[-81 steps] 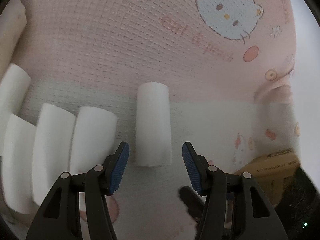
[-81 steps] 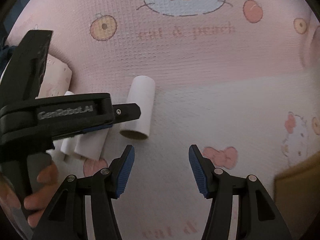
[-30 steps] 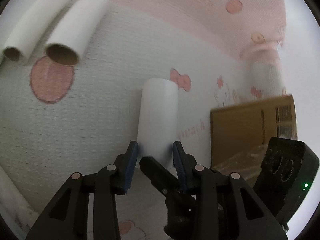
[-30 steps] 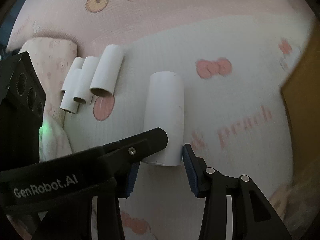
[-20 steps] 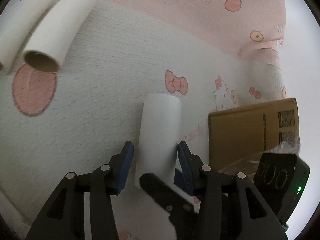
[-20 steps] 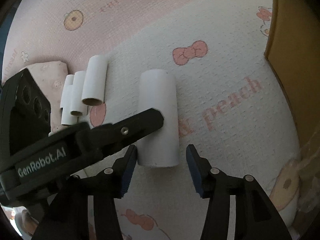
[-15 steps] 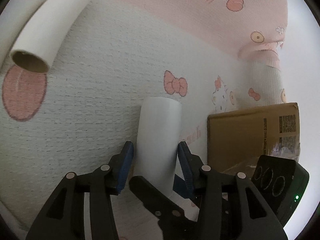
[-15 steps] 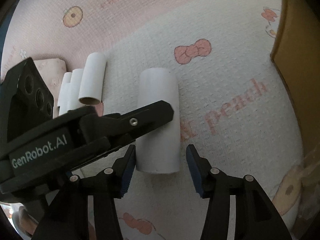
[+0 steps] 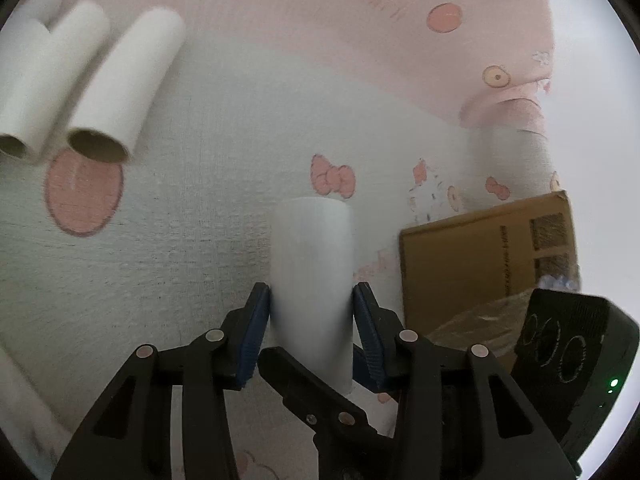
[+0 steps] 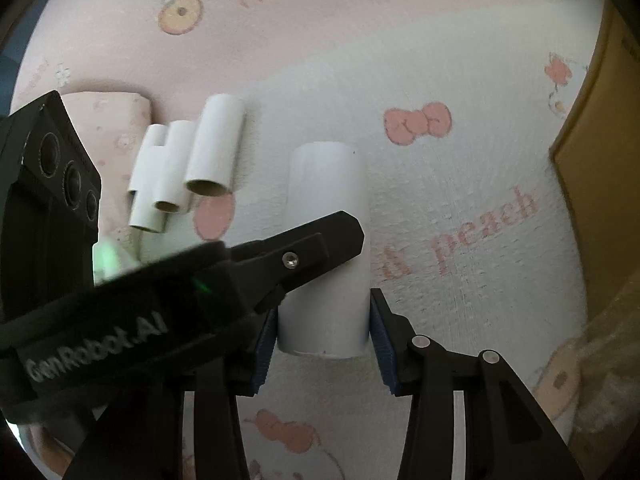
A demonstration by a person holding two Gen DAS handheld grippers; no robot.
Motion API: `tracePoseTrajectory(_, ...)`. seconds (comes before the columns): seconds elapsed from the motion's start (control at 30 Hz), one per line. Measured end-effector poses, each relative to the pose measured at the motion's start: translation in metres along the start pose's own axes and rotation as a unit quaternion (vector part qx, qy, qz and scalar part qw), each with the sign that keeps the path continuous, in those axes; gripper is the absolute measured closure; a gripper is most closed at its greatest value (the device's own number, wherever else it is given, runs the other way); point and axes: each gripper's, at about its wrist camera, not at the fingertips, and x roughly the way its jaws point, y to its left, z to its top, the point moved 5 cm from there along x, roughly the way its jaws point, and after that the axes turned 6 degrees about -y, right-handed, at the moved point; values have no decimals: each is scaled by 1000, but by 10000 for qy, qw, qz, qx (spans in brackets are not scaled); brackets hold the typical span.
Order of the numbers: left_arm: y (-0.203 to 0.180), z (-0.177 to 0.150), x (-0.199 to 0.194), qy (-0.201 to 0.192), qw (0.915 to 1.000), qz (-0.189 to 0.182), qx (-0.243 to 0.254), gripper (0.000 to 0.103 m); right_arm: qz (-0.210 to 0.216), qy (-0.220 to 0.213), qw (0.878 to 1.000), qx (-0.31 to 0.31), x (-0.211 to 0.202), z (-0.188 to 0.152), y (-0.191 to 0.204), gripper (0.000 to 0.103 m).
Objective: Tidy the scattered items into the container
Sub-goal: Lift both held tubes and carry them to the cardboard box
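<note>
Pink and white woven cloth (image 9: 224, 184), printed with cartoon cats, bows and peaches, covers the whole surface under both cameras. On it, one wide white cardboard tube (image 9: 312, 280) sits between both pairs of fingers at once. The left gripper (image 9: 310, 336) has its blue-padded fingers (image 9: 252, 332) on either side of the tube, pads against its sides; those fingers are closing. In the right wrist view the same tube (image 10: 326, 240) runs away from the camera, its near end between the fingers of the right gripper (image 10: 322, 344), which are also closing with their pads at its sides. One black finger of the left gripper (image 10: 304, 248) crosses over the tube from the left. Motion blur softens both views, so how firmly the pads press cannot be told.

A brown cardboard box (image 9: 488, 256) stands just to the right of the tube in the left wrist view, with crinkled clear plastic (image 9: 476, 324) at its lower edge; the same box (image 10: 600, 152) fills the right edge of the right wrist view. Three narrower white cardboard tubes (image 10: 188, 164) lie side by side well to the left, their open ends toward the camera, next to a folded pink cloth (image 10: 116, 128).
</note>
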Motion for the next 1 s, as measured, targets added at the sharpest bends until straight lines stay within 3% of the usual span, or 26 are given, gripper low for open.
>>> tracePoseTrajectory(0.23,-34,-3,-43,-301,9994,-123,137,56,20,-357,9987,-352,-52,0,16,62)
tracePoseTrajectory(0.33,-58,-6,-62,-454,9980,-138,420,56,16,-619,9973,-405,-76,-1,23,62)
tracePoseTrajectory(0.6,-144,-17,-103,-926,9837,-60,1538,56,15,-1345,9891,-605,-149,5,22,62)
tracePoseTrajectory(1.0,-242,-28,-119,-1116,9672,-314,2261,56,-56,-2329,9712,-490,-246,16,-13,62)
